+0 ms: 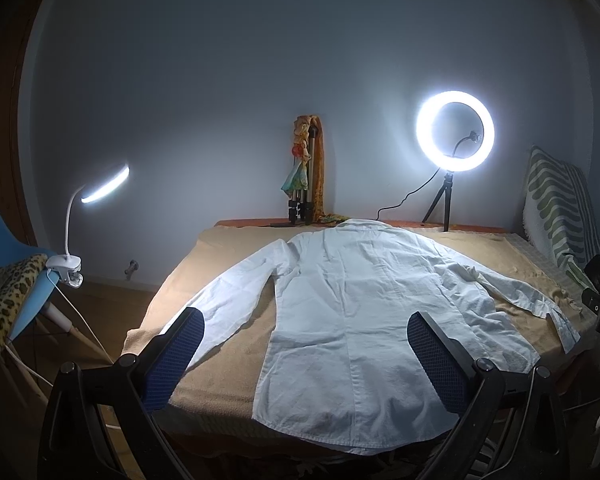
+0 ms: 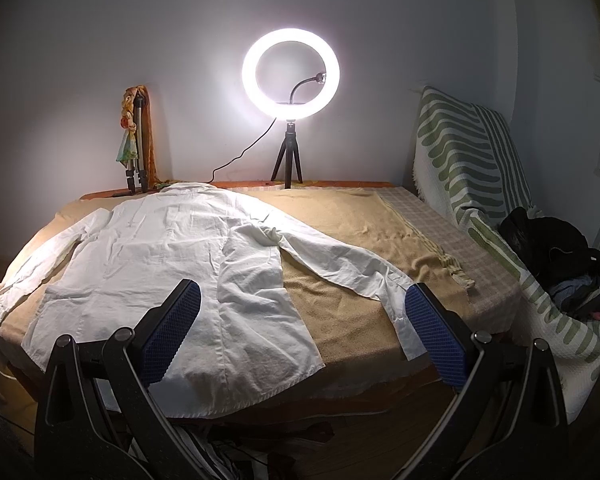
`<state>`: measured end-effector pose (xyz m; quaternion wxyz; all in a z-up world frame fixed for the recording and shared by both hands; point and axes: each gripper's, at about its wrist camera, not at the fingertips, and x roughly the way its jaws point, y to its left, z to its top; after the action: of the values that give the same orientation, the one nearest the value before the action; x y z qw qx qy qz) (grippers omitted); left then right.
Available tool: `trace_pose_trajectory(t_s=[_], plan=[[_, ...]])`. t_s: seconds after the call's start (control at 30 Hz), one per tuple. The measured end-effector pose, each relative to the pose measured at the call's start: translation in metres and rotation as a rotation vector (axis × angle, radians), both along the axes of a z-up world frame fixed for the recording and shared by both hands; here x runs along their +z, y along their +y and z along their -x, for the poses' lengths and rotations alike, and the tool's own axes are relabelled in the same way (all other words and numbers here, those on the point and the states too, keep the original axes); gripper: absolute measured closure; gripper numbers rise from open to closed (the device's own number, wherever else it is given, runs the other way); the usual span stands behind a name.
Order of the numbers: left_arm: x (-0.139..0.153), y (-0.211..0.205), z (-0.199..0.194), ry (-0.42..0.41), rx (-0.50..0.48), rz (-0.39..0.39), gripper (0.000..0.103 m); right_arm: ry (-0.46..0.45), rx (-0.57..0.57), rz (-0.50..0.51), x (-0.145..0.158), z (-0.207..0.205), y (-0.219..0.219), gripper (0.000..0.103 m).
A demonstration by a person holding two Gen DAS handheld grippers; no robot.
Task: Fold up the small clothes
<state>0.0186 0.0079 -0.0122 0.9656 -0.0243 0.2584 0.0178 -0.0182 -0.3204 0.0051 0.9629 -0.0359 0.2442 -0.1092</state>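
Cotton of the white shirt (image 1: 352, 320) is judged light and limp; cuffs at frame edges are being favoured; left gripper (image 1: 304, 360) and right gripper (image 2: 300, 332) are being held spread, empty.

Shirt (image 1: 352, 320) creased matt white cloth; towel (image 1: 236, 340) rough tan terry; tongs pads (image 1: 176, 356) dimpled blue.

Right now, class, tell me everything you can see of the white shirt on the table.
The white shirt is long-sleeved, of thin, creased woven cloth. It lies flat and unfolded on the tan towel covering the table, collar toward the far wall, hem at the near edge, overhanging it slightly. Both sleeves are spread outward and angled down toward the near side, cuffs near the table's edges. A seam runs down the middle. Neither the left gripper nor the right gripper visibly touches it; both are open, held near the hem.
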Motion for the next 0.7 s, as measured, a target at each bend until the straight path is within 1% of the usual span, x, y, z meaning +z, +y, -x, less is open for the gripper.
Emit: trace_pose_trajectory(t_s=[0.07,0.1,0.2,0.23,0.3,0.33,0.37,0.4,0.5,0.57,0.63,0.7], plan=[[-0.001,0.004,-0.003,-0.006,0.009,0.009,0.0,0.001,0.006,0.008,-0.001,-0.006,0.001,0.0],[-0.002,0.007,-0.006,-0.02,0.015,0.026,0.0,-0.001,0.008,0.016,-0.001,-0.01,0.001,0.0],[-0.003,0.019,-0.019,-0.014,0.022,0.034,0.0,-0.008,0.024,0.02,0.001,-0.024,-0.001,0.0],[-0.005,0.025,-0.026,-0.024,0.021,0.062,0.0,-0.009,0.031,0.015,0.002,-0.032,-0.004,0.0],[-0.007,0.037,-0.039,-0.037,0.031,0.075,0.0,-0.015,0.031,0.006,0.007,-0.045,-0.01,0.0],[-0.008,0.044,-0.046,-0.051,0.038,0.071,0.0,-0.017,0.025,0.002,0.01,-0.053,-0.013,0.0],[-0.008,0.052,-0.052,-0.072,0.044,0.045,0.0,-0.015,0.02,-0.008,0.012,-0.061,-0.016,0.0],[-0.009,0.06,-0.06,-0.073,0.053,0.031,0.0,-0.012,0.021,-0.026,0.015,-0.069,-0.019,0.0],[-0.019,0.089,-0.091,-0.043,0.073,0.041,0.001,-0.003,0.034,-0.088,0.022,-0.092,-0.027,0.0],[-0.028,0.107,-0.111,-0.012,0.086,0.049,0.005,-0.007,0.048,-0.116,0.028,-0.106,-0.025,0.0],[-0.041,0.13,-0.133,0.039,0.094,0.083,0.008,-0.011,0.061,-0.129,0.031,-0.116,-0.019,0.0],[-0.055,0.155,-0.151,0.089,0.112,0.136,0.014,-0.011,0.084,-0.149,0.033,-0.126,-0.008,0.0]])
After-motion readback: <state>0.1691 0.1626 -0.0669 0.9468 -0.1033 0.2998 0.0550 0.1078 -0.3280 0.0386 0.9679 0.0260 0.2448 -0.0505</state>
